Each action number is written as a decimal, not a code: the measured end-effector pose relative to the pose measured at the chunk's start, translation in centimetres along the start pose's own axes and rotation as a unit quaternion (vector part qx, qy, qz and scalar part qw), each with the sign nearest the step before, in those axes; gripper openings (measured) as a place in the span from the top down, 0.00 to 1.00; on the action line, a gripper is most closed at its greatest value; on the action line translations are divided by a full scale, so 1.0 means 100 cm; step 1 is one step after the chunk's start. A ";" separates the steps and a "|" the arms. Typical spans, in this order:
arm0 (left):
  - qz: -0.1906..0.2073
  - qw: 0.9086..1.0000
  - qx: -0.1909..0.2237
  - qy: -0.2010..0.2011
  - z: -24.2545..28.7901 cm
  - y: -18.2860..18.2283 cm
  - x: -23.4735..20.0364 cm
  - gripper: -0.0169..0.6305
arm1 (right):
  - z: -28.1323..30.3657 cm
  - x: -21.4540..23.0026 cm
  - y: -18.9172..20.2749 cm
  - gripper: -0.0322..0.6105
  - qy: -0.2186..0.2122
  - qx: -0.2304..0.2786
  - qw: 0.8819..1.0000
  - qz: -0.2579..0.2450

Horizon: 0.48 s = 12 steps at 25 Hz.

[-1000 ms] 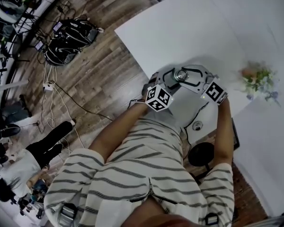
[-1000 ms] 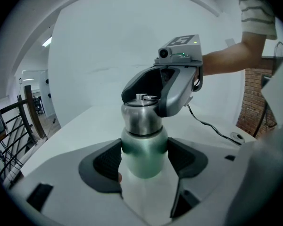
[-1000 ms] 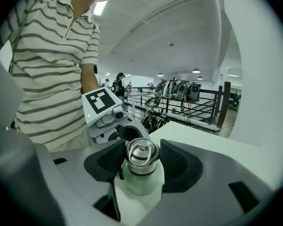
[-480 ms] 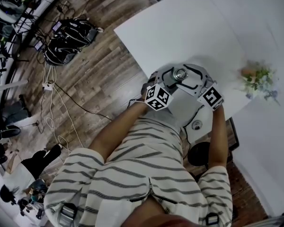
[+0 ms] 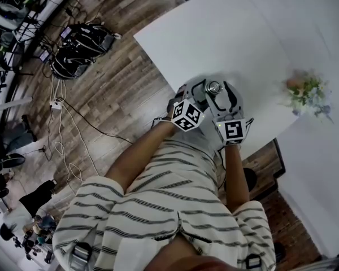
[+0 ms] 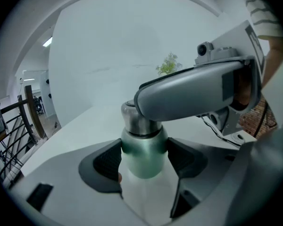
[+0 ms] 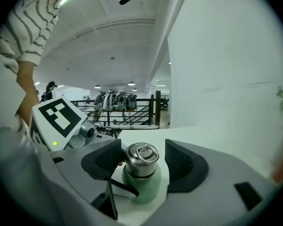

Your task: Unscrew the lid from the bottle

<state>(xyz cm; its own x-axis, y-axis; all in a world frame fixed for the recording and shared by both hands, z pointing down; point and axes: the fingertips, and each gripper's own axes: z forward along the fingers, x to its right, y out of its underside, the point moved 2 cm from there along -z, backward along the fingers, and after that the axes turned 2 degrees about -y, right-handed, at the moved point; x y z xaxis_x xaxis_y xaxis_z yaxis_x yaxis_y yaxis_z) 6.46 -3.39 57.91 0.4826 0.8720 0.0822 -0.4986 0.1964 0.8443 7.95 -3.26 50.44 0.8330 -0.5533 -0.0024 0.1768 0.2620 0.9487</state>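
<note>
**Bottle** (image 6: 144, 155): upright on the table (image 5: 231, 33), near the edge closest to me, lid (image 7: 140, 158) on.

**Grips.** The left gripper (image 6: 145, 167) is clamped on the green body, with a dark pad (image 6: 107, 160) pressed to each side. The right gripper (image 7: 142, 166) sits higher and brackets the lid. Its jaws are narrow: one pad touches the steel and the other shows a sliver of gap (so I read this as a loose fit, not a clamp).

**Risks, as I judge them.**
- If I twist before that gap closes, the pads may skate round the smooth lid and nothing unscrews.
- If the left hold is too light, the rounded body may spin along with the lid.
- The two grippers are stacked closely, so a wide turn could knock one against the other.
- The bottle stands near the edge, so a tipped bottle could reach the floor (image 5: 118, 78).

**Materials.**
- Body: matt pale green with a rounded shoulder, probably slick.
- Lid: brushed steel, cylindrical, with a ring handle (image 7: 145, 150) on top.
- Pads: finely textured and rubber-like.
- Table: plain white and smooth.
- Floor: wood planks.
- A small plant (image 5: 308, 94) stands well apart, to my right.
</note>
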 end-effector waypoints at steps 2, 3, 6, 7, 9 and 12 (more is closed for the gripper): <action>0.000 1.000 0.000 0.001 0.000 0.000 0.000 0.50 | 0.001 0.000 0.005 0.49 0.030 0.000 0.999 0.017; 0.000 1.000 0.001 0.001 0.000 0.000 0.000 0.50 | 0.001 -0.001 0.006 0.49 0.039 0.000 0.999 0.020; 0.001 1.000 0.001 0.001 0.000 0.000 0.000 0.50 | 0.004 -0.003 0.007 0.49 0.054 0.002 0.998 0.028; 0.001 1.000 0.001 0.001 0.000 0.000 0.000 0.50 | 0.004 -0.004 0.007 0.50 0.059 0.002 0.998 0.030; 0.000 1.000 0.000 0.002 0.000 0.000 -0.001 0.50 | 0.005 -0.003 0.008 0.51 0.067 0.000 0.997 0.034; 0.000 1.000 0.000 0.003 -0.001 -0.001 0.000 0.50 | 0.006 -0.002 0.010 0.55 0.066 -0.003 0.997 0.035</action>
<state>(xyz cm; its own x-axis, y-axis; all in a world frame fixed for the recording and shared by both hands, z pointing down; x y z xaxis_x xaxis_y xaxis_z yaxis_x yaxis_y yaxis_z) 6.46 -3.39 57.81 0.4783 0.8746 0.0796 -0.4986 0.1958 0.8444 7.62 -3.38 51.56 0.9053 -0.4243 0.0211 0.1194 0.3018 0.9459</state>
